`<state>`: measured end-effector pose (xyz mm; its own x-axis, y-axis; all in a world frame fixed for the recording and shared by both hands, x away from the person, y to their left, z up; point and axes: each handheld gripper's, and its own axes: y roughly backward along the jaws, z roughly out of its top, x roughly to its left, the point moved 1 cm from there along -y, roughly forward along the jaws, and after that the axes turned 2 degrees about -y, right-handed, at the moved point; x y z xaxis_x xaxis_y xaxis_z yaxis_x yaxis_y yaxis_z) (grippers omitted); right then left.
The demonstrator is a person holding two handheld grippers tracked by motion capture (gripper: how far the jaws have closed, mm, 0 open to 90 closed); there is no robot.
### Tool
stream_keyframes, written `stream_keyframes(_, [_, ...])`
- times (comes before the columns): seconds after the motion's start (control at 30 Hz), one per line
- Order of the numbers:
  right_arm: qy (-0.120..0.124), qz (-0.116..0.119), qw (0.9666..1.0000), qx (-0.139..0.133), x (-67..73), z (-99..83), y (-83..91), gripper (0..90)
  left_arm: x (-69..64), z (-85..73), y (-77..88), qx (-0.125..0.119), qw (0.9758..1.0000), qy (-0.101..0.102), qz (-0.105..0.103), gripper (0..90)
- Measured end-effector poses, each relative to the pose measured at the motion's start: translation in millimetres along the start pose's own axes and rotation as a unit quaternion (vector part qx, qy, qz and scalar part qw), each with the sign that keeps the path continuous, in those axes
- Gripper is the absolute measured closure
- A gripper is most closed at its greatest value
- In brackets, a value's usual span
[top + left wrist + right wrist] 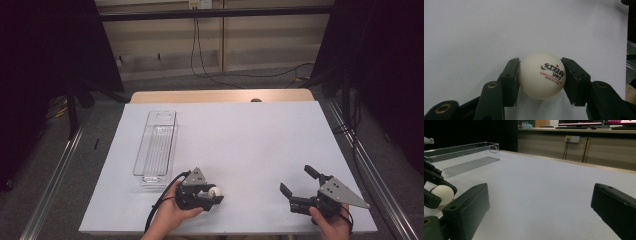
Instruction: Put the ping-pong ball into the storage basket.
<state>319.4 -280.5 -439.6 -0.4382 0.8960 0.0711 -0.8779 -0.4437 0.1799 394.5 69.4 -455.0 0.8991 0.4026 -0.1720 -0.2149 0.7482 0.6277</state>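
Two black jaws of the left tongs (541, 75) press on either side of one white ball (541, 75), so these tongs are clamped on it. Printing in black and red faces the left gripper view, and the ball sits at the jaw tips with the white sheet of the desk (474, 30) right beneath it. From above, the left tongs (216, 194) lie in the person's left hand (172, 212) near the front edge of the desk, the ball (217, 191) showing at their tip and pointing toward the right tongs.

One clear plastic bin (156, 146), long and narrow, stands on the desk just beyond the left tongs and slightly to their outer side, apart from them.

The right tongs (298, 181), held in the right hand (334, 224), sit well apart from the left pair across the front of the desk. Their two jaws stand wide apart with nothing between them but bare desk sheet (544, 195). In the right gripper view the ball (442, 194) appears off to the side of these tongs, gripped by the other pair, with the bin (461, 157) farther back behind it.

Count: one ball, one bin, two tongs.
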Motion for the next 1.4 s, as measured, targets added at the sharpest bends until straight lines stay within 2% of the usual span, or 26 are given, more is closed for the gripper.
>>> stream_keyframes(0.27, [0.000,0.001,1.0000,0.001,-0.2,0.2,0.4,1.4,0.2,4.1,7.3,-0.007,1.0000,0.005,0.002,51.1])
stream_keyframes(0.3, [0.000,0.001,1.0000,0.001,-0.2,0.2,0.5,1.5,-0.3,4.3,7.8,-0.013,0.9998,0.010,0.009,51.1])
stream_keyframes(0.4, [0.000,0.001,1.0000,0.000,-0.4,0.3,0.4,1.4,3.0,7.8,12.2,-0.014,0.9998,0.007,0.009,51.1])
stream_keyframes(0.43, [0.000,-0.001,1.0000,-0.001,0.0,0.4,-0.1,1.4,3.6,8.4,12.0,-0.021,0.9997,0.011,0.005,51.1])
stream_keyframes(0.6, [0.005,0.004,1.0000,0.000,1.0,0.4,-1.4,1.4,5.5,11.4,16.7,-0.023,0.9996,0.013,0.008,51.1])
stream_keyframes(0.8, [0.003,0.005,1.0000,0.001,1.7,0.3,-3.6,1.4,8.7,16.0,22.3,-0.021,0.9994,0.015,0.020,51.1])
stream_keyframes(0.87, [0.003,0.006,1.0000,0.000,1.8,0.3,-4.0,1.5,9.4,17.7,23.7,-0.032,0.9991,0.022,0.017,51.1])
stream_keyframes(0.9, [0.003,0.004,1.0000,0.000,2.0,0.2,-4.4,1.5,9.9,18.8,25.6,-0.025,0.9993,0.019,0.019,51.1])
stream_keyframes(1.0, [0.003,0.007,1.0000,0.002,2.0,0.0,-5.2,1.5,10.4,20.9,27.4,-0.035,0.9988,0.025,0.022,51.1])
stream_keyframes(1.07, [0.003,0.008,1.0000,0.003,2.0,0.1,-5.2,1.5,11.8,23.1,30.4,-0.030,0.9990,0.024,0.025,51.1])
stream_keyframes(1.4, [0.004,0.005,1.0000,0.002,2.8,0.2,-5.3,1.5,15.0,30.5,35.0,-0.034,0.9987,0.030,0.023,51.1])
